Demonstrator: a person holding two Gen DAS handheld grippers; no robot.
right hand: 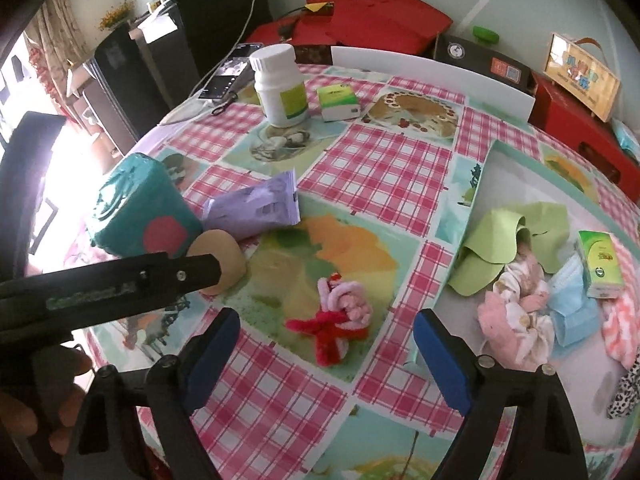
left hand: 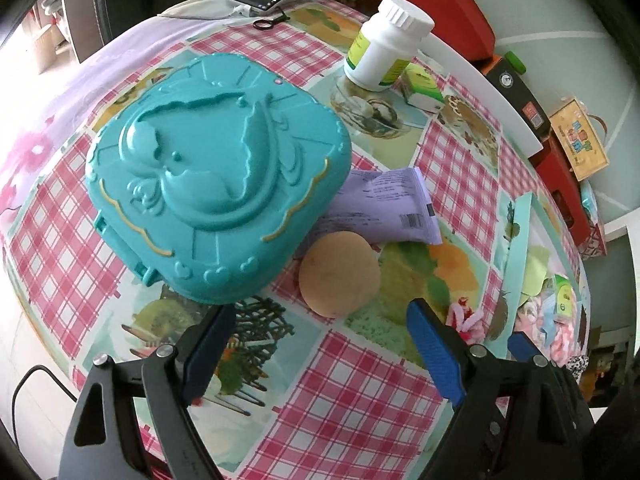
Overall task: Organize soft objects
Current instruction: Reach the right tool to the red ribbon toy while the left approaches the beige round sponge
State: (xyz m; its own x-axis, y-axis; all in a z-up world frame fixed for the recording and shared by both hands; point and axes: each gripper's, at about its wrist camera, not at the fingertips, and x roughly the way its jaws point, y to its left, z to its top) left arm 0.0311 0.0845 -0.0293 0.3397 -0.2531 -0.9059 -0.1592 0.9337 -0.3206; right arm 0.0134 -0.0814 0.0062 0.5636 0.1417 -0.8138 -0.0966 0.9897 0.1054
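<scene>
— Both claws empty?
— Yes. The left gripper [left hand: 320, 344] gapes before the tan sponge puff [left hand: 339, 274]; the right gripper [right hand: 326, 354] spreads wide near the pink-and-red chenille flower [right hand: 340, 320].
— The tray [right hand: 482, 184]?
— Holds the scrunchie [right hand: 516, 316] and green cloth [right hand: 500, 240].

Tan round sponge [left hand: 339, 274] on tablecloth, touching teal case; pink-red chenille flower [right hand: 340, 320] lying nearby.

The teal case [left hand: 218, 176] covers the near end of the purple pouch [left hand: 384, 204] and the left edge of the tan sponge [left hand: 339, 274]. In the right wrist view, the left gripper's arm [right hand: 108, 284] hides part of that sponge [right hand: 222, 254]. The leopard-print cloth [right hand: 628, 392] is cut off by the picture's edge, and the print on the bottle label [right hand: 294, 100] is too small to read, perhaps blurred.
</scene>
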